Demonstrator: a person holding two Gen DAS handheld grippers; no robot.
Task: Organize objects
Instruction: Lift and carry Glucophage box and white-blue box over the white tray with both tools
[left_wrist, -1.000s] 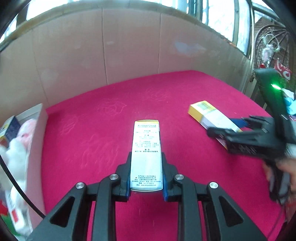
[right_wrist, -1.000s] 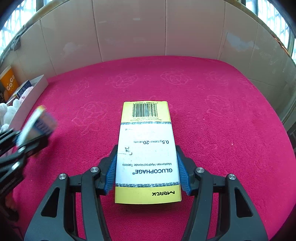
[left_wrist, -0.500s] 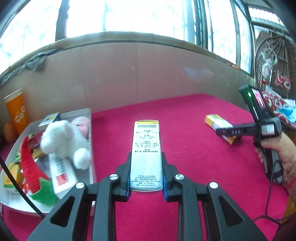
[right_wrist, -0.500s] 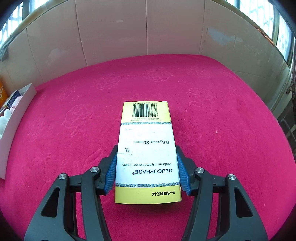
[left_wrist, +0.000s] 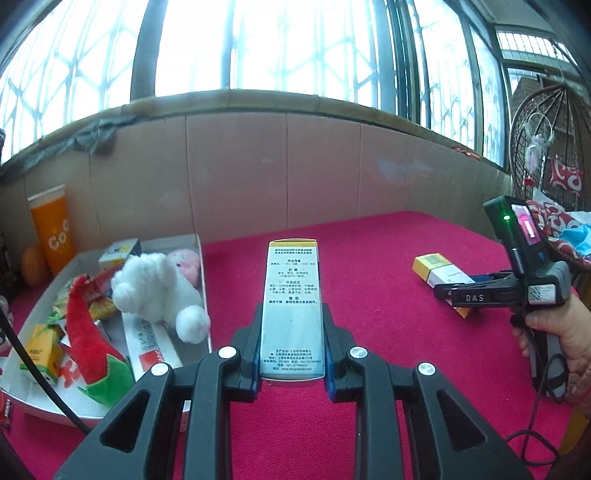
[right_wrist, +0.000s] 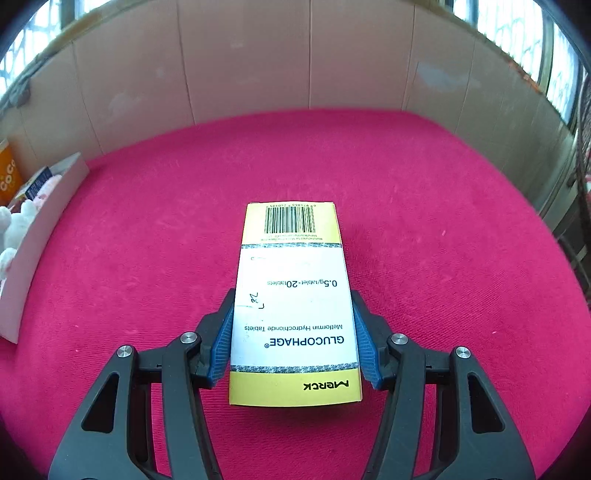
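open red cloth (right_wrist: 424, 221), tray (left_wrist: 201, 258) seemingly crowded

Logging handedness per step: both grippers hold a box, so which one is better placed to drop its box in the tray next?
Left, probably. The left gripper holds its narrow box right beside the tray. The right gripper, gripping the Glucophage box, sits farther across the red cloth.

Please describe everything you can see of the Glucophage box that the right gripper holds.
The Glucophage box is a flat cardboard carton, white in the middle with yellow ends, a barcode at the far end and "MERCK" at the near end. It looks closed and undamaged. The right gripper clamps its long sides with blue pads, holding it level above the red cloth.
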